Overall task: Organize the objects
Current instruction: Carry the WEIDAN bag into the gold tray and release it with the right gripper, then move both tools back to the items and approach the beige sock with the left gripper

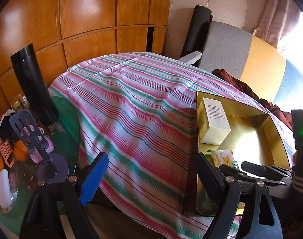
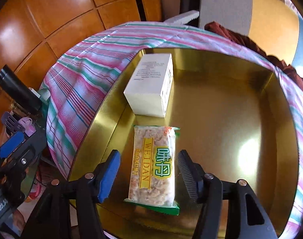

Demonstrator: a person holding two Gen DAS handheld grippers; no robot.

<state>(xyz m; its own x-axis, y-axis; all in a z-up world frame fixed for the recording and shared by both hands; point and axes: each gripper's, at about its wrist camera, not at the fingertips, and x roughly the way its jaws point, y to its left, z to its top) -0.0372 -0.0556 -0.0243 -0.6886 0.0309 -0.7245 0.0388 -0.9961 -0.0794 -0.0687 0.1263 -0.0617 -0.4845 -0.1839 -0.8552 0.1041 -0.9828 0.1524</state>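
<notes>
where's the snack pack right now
In the right wrist view the snack pack lies flat on the gold tin's floor, between the open right tool's pads, just in front of the white box.

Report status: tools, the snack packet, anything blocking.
Right tool open, astride snack packet, pads clear. Packet flat in gold tray, before white box. Left tool open, empty, over striped cloth. No obstruction.
</notes>
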